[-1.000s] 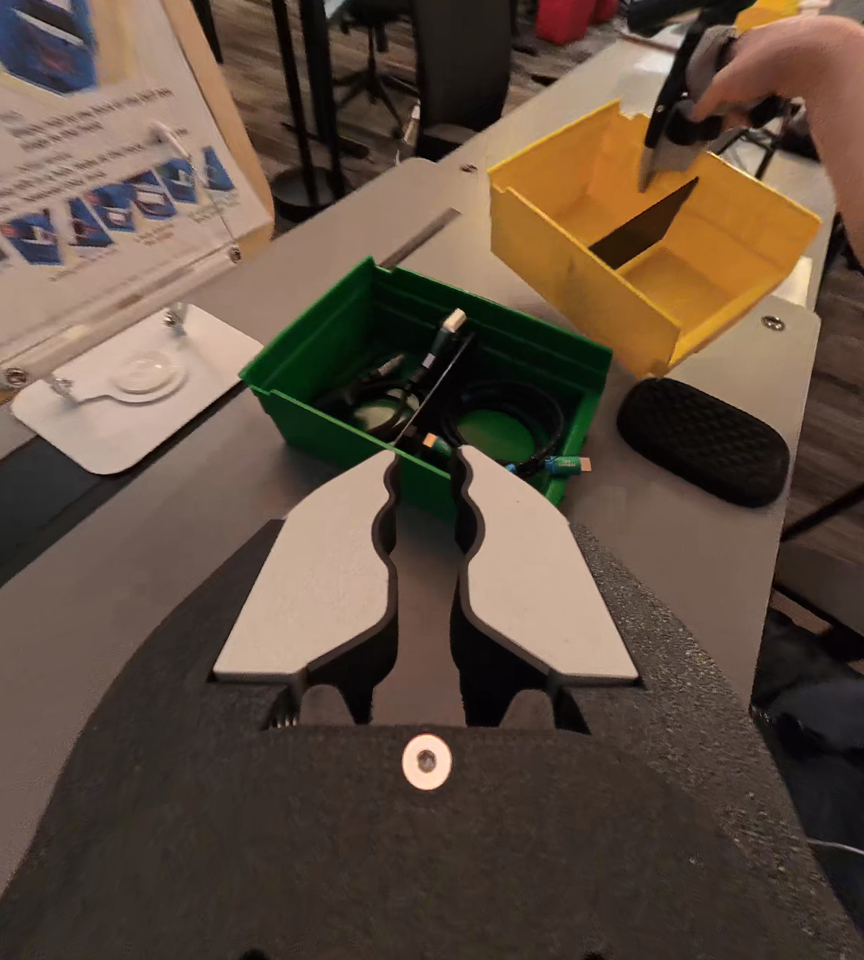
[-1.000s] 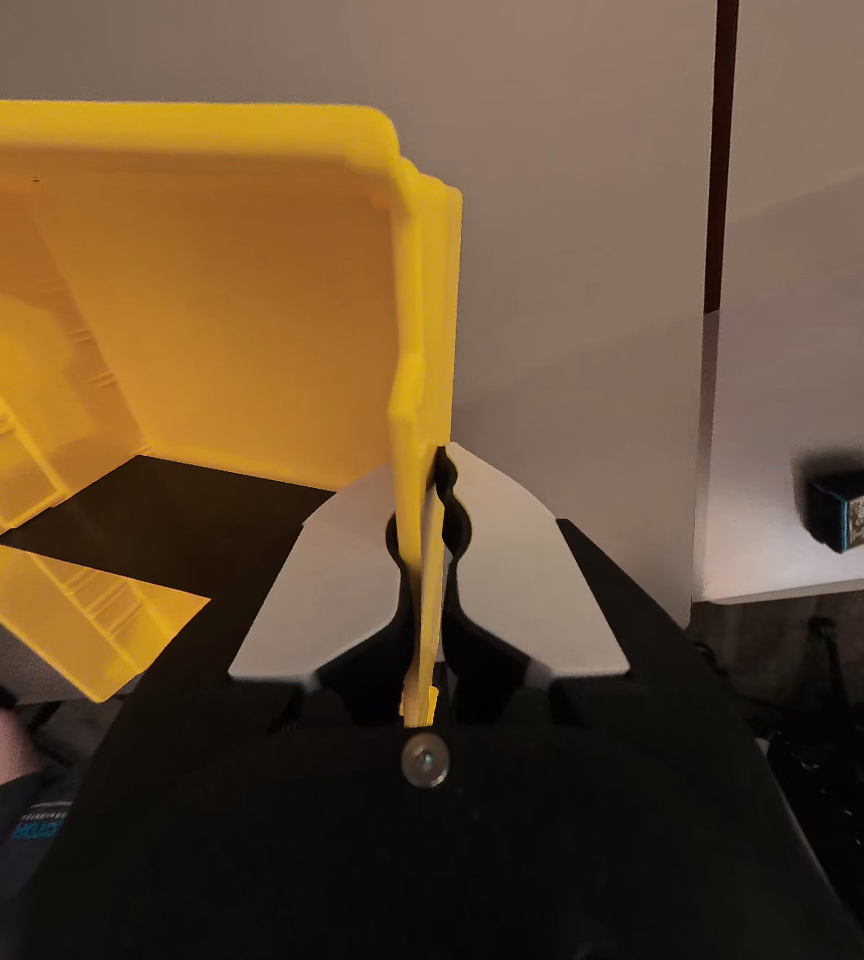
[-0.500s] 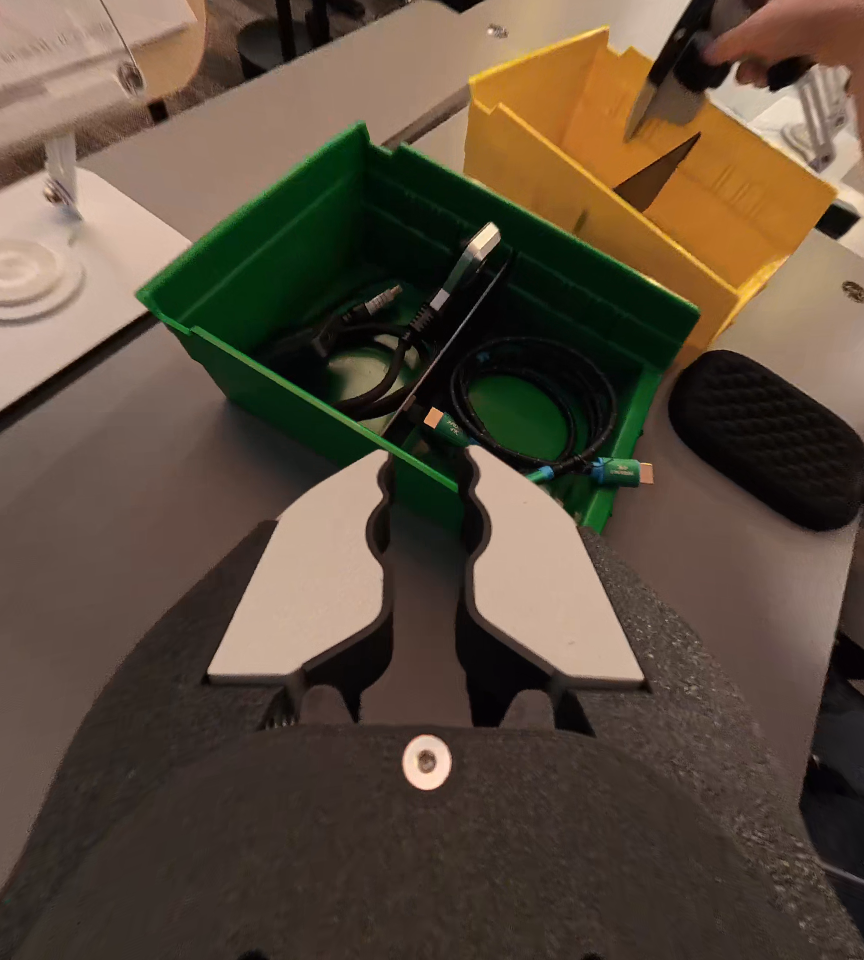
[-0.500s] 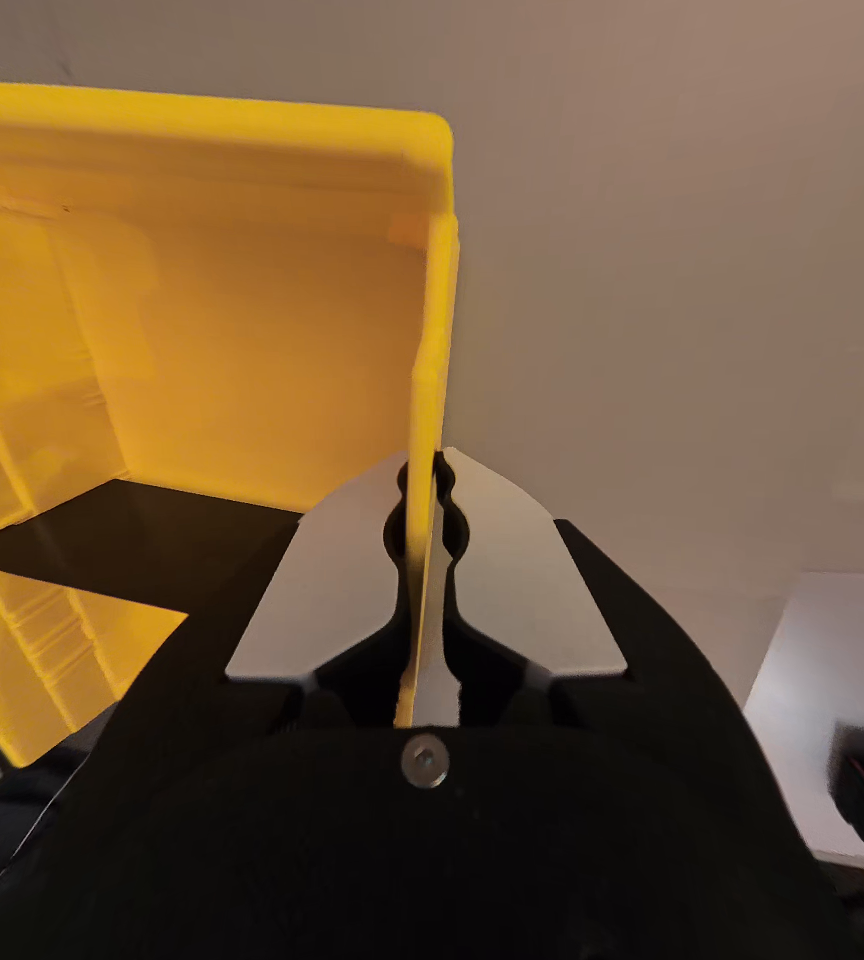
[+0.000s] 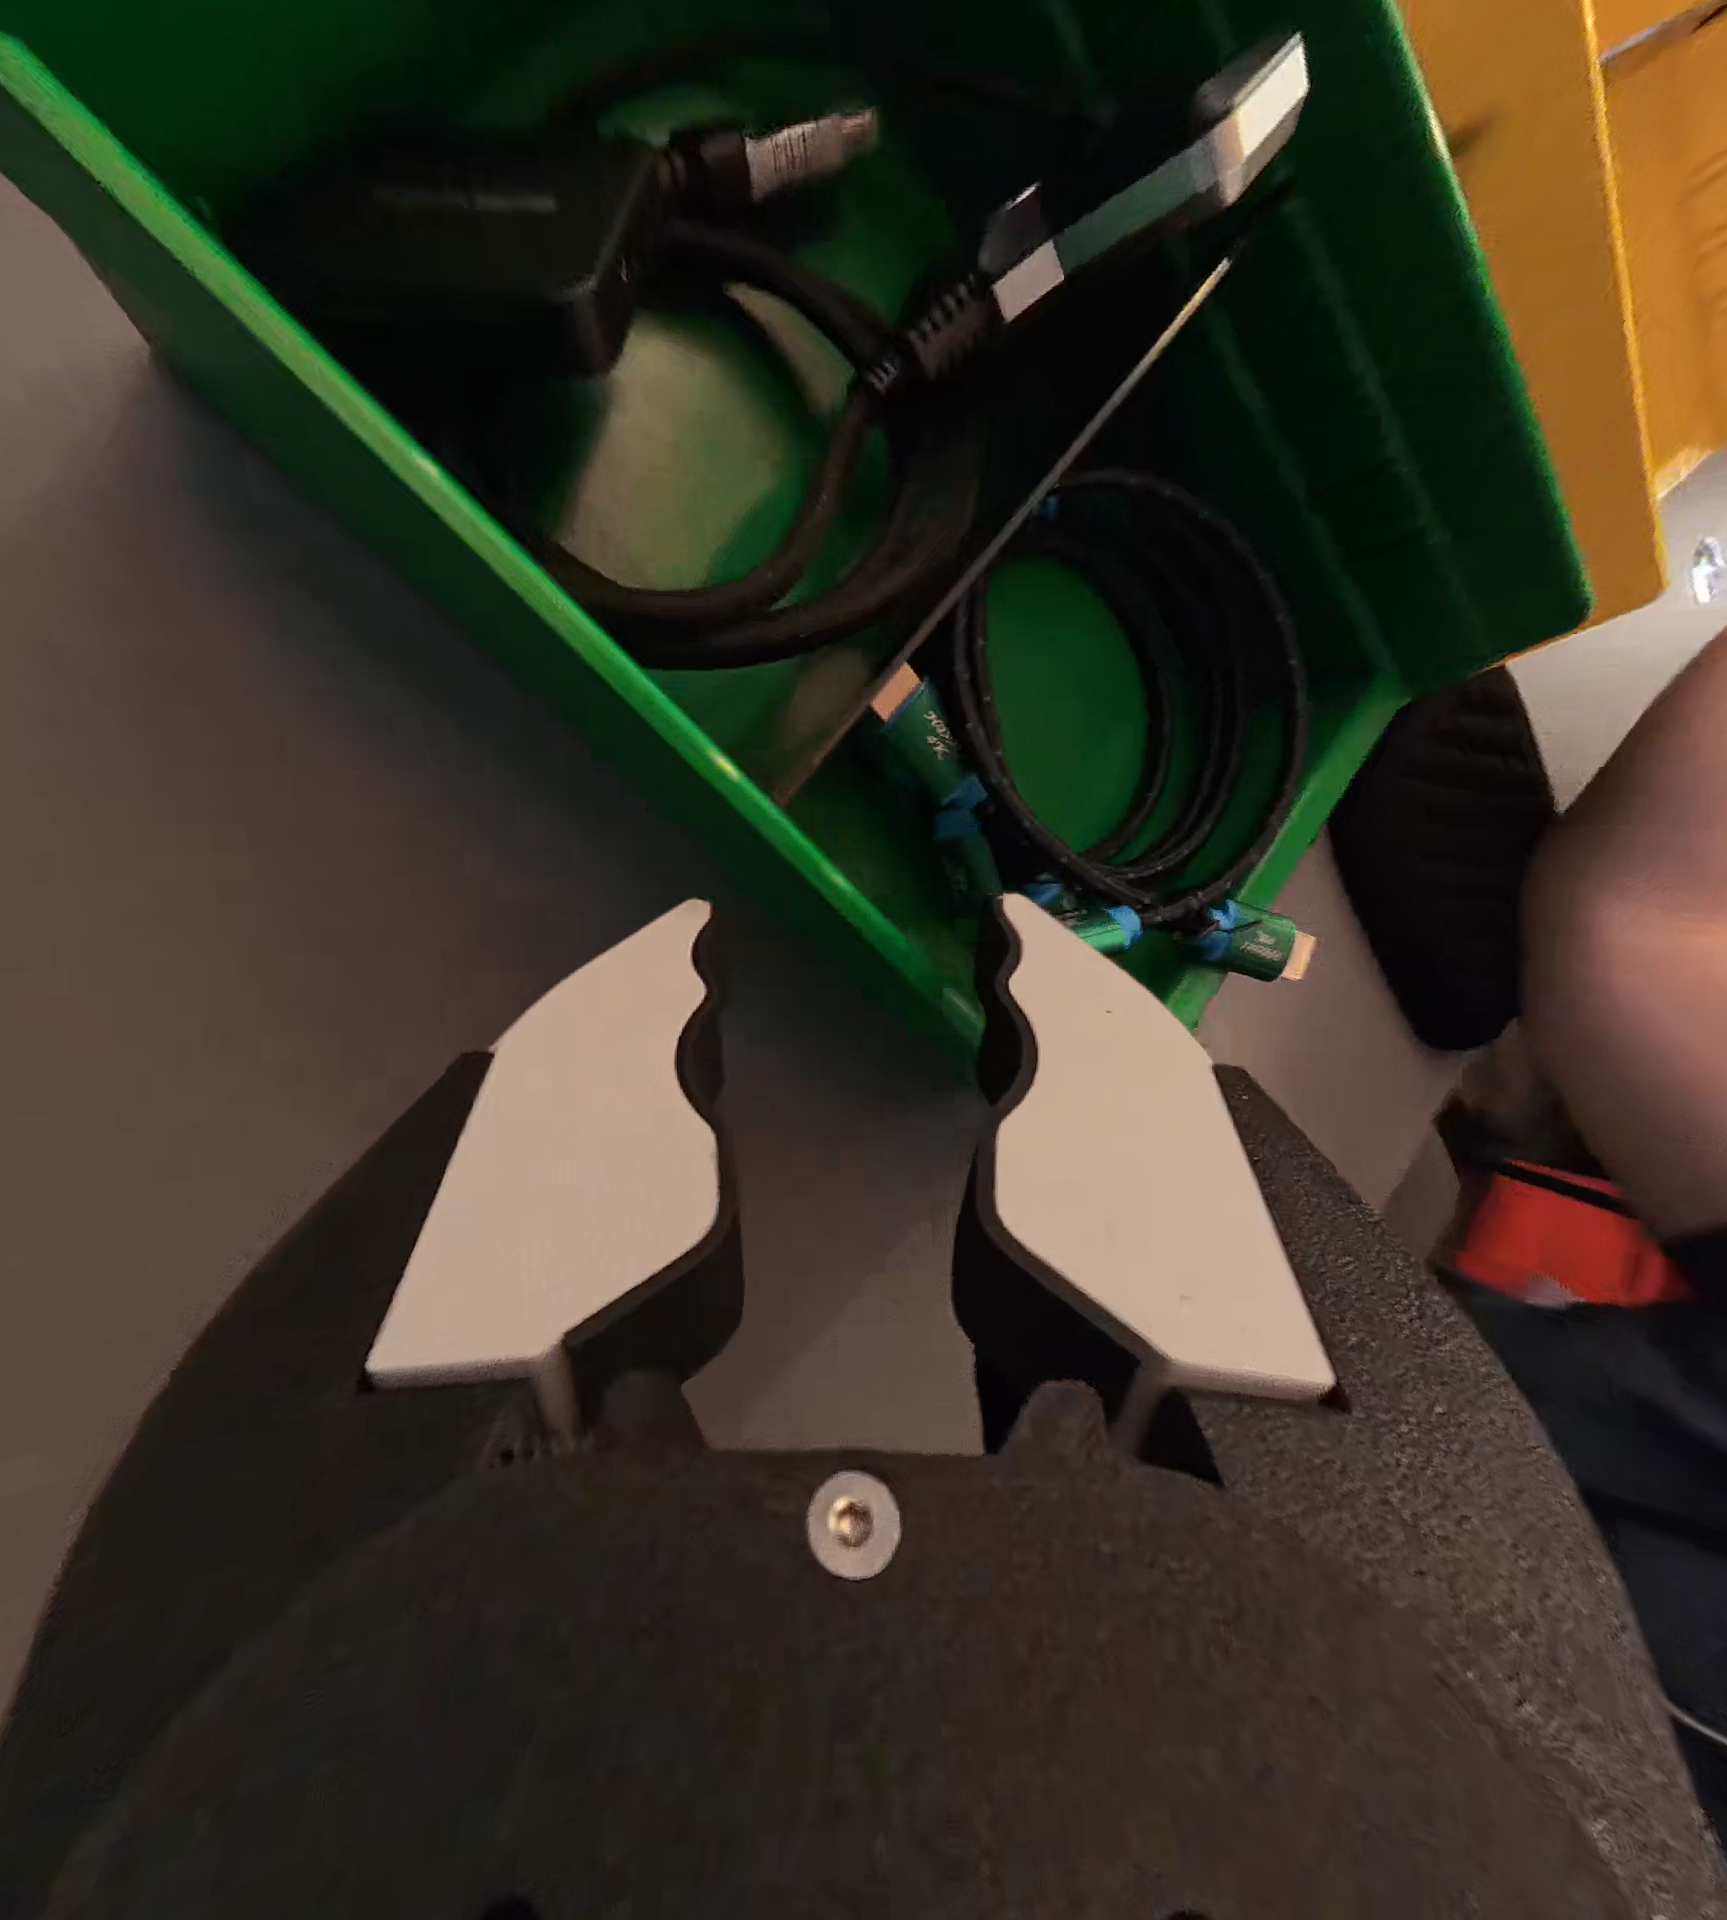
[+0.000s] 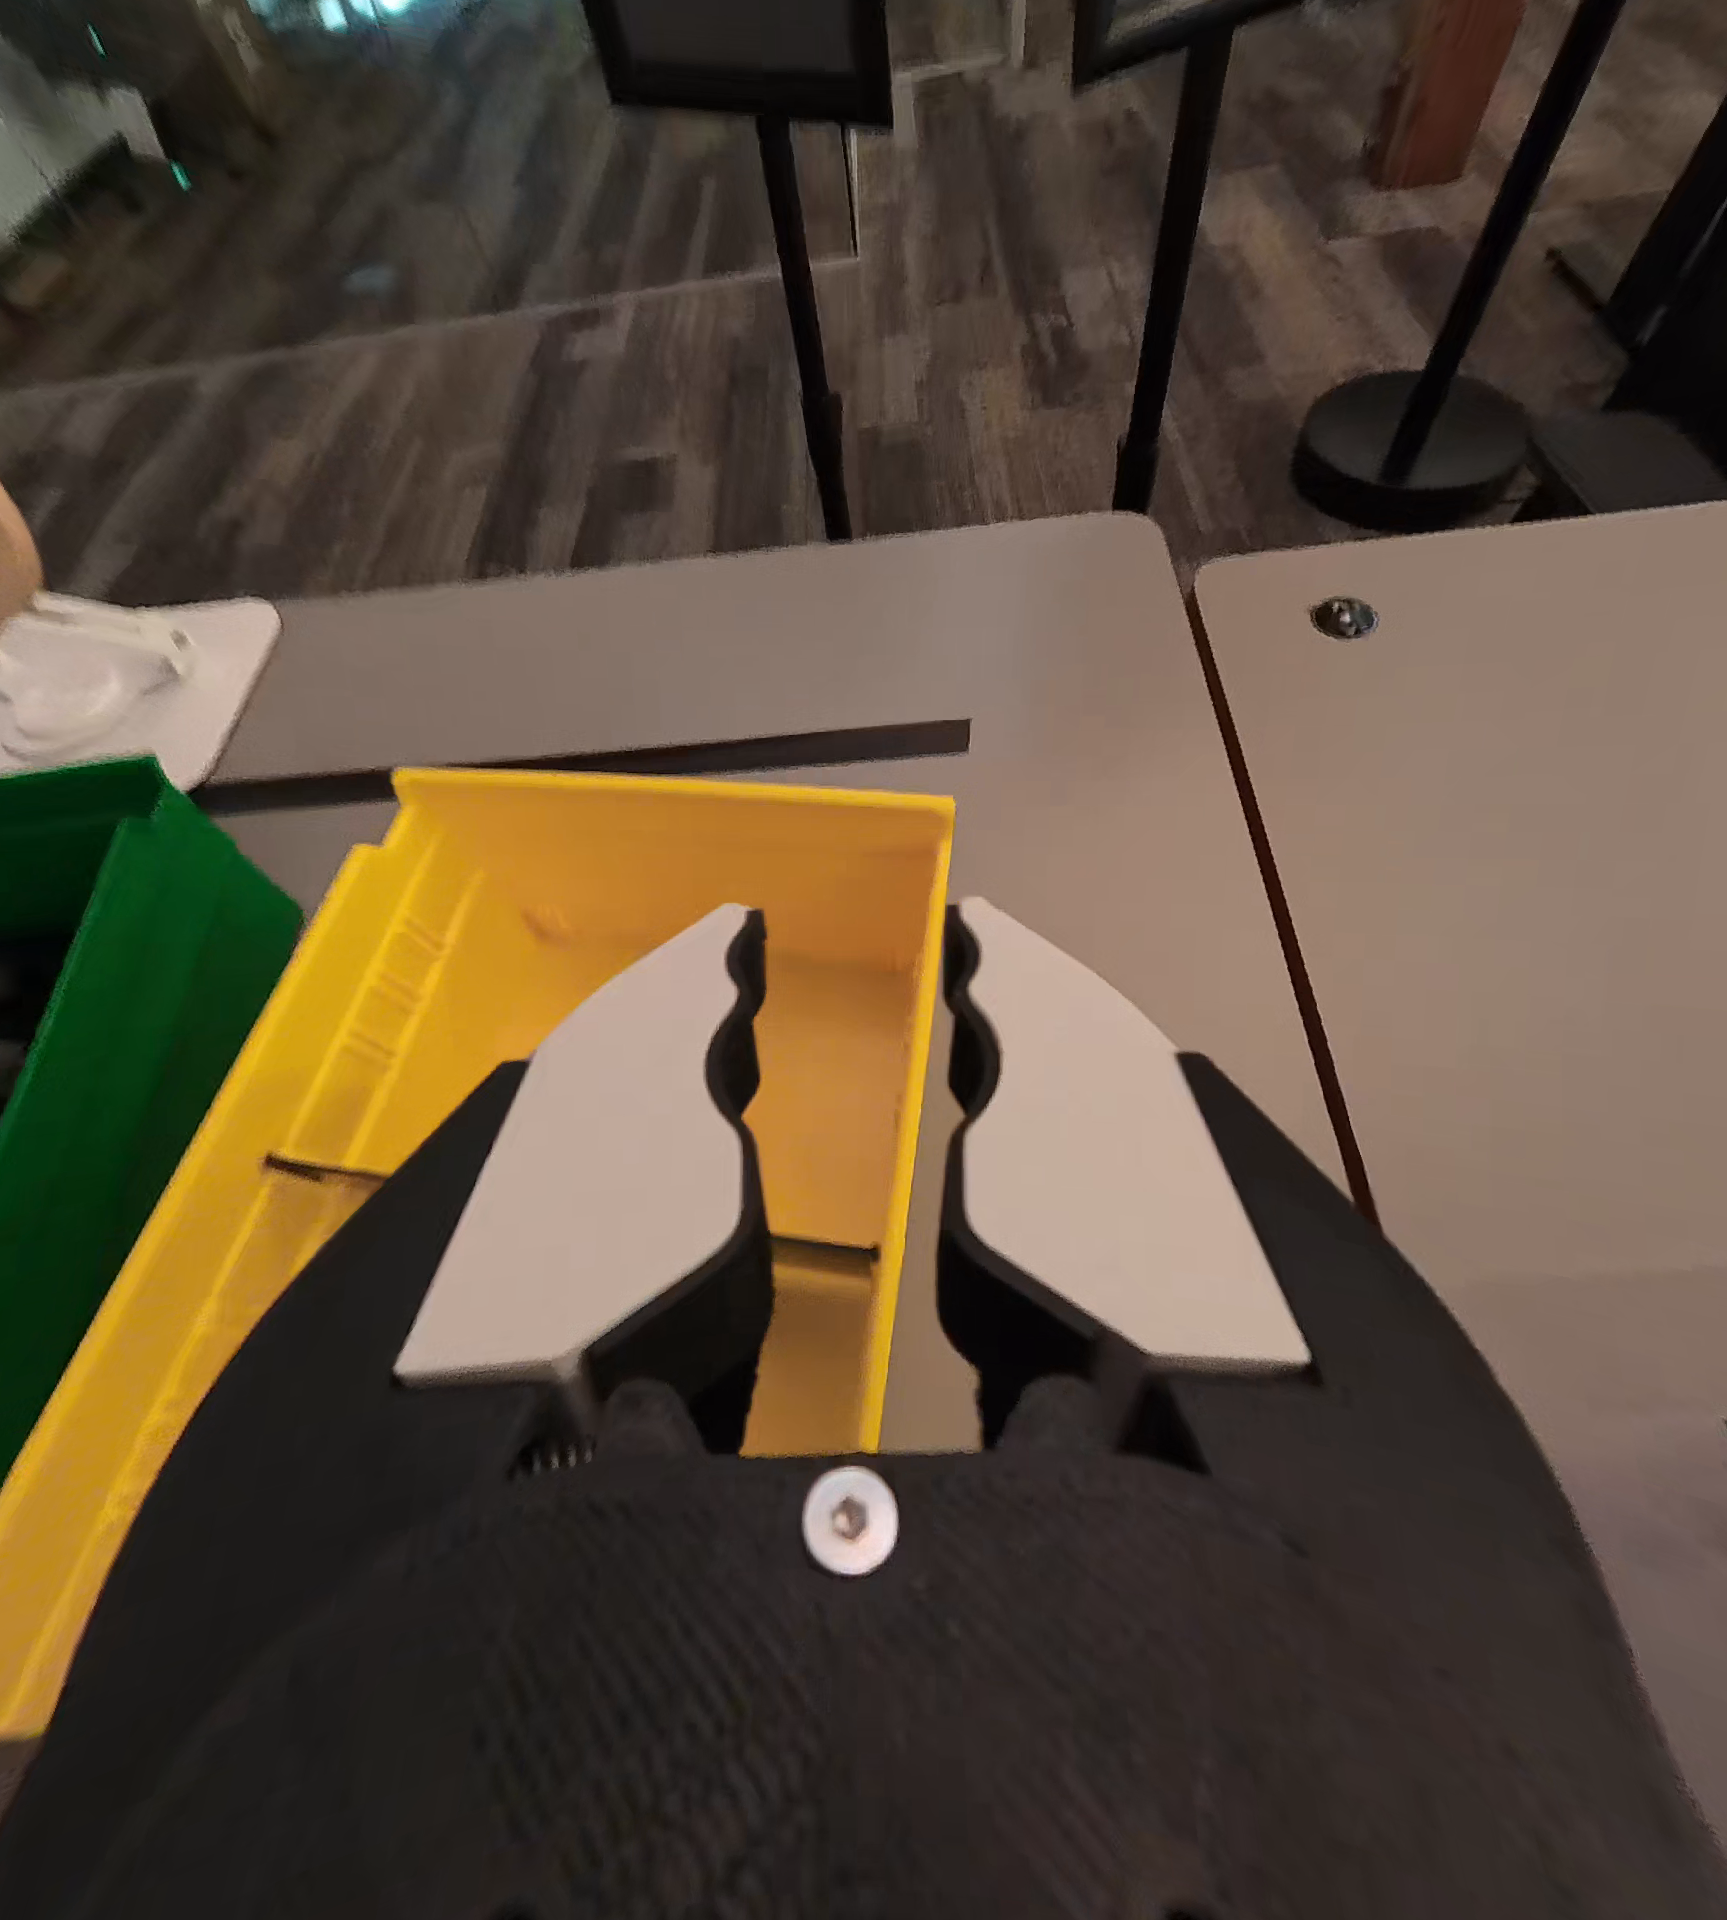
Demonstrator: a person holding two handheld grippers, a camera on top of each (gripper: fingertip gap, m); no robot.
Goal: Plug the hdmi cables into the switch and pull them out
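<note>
On the grey table (image 6: pixel 1461 883) sit two bins, green bin (image 5: pixel 485 561) holding two coiled cables (image 5: pixel 1129 665), yellow bin (image 6: pixel 339 1049) bare, while left gripper (image 5: pixel 848 925) and right gripper (image 6: pixel 851 920) both gape, grasping nothing.

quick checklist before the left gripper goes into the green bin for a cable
1. Left gripper open: ok, jaws apart and empty.
2. Left gripper clear of the green bin: not ok, its near wall crosses the gap between the jaws.
3. Cable reachable: ok, coiled black cable with teal plugs lies in the near compartment.
4. Switch located: cannot tell, a blurred black box sits in the far compartment.
5. Right gripper free: ok, open, though straddling the yellow bin wall.
</note>
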